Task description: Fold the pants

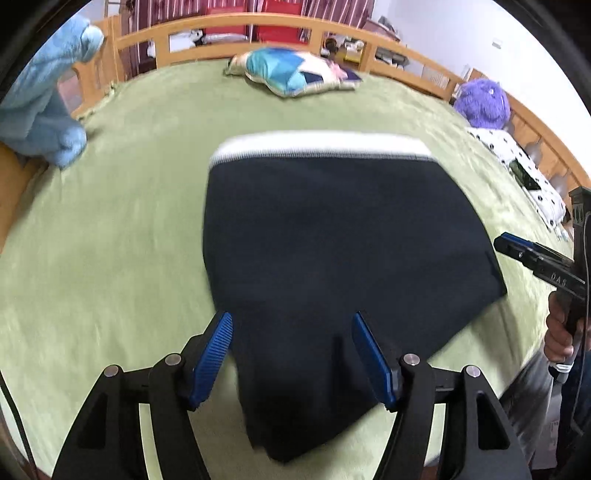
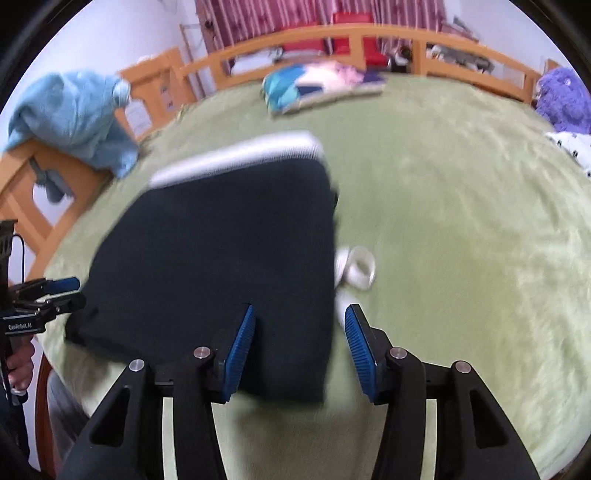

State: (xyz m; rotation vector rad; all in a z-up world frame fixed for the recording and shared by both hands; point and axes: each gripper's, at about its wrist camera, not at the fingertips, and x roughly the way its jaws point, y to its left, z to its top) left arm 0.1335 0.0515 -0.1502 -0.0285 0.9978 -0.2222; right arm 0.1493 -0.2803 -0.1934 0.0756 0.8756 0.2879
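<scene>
Dark navy pants [image 1: 332, 229] lie folded flat on the green bedspread [image 1: 110, 240], with the white waistband [image 1: 321, 146] at the far edge. My left gripper [image 1: 291, 317] hangs open over the pants' near edge, its blue pads apart on either side of the cloth and not pressing it. My right gripper [image 2: 302, 310] is open too, straddling the near right corner of the pants [image 2: 221, 251]. Each gripper shows in the other's view: the right gripper [image 1: 517, 251] at the pants' right side, the left gripper [image 2: 62, 291] at their left corner.
A white looped thing [image 2: 356, 271] lies beside the pants' right edge. Further back lie a patchwork pillow [image 1: 295, 74], a light blue fleece [image 1: 44, 99] over the wooden bed rail [image 1: 221, 26], a purple plush [image 1: 484, 103] and a spotted white cloth [image 1: 517, 158].
</scene>
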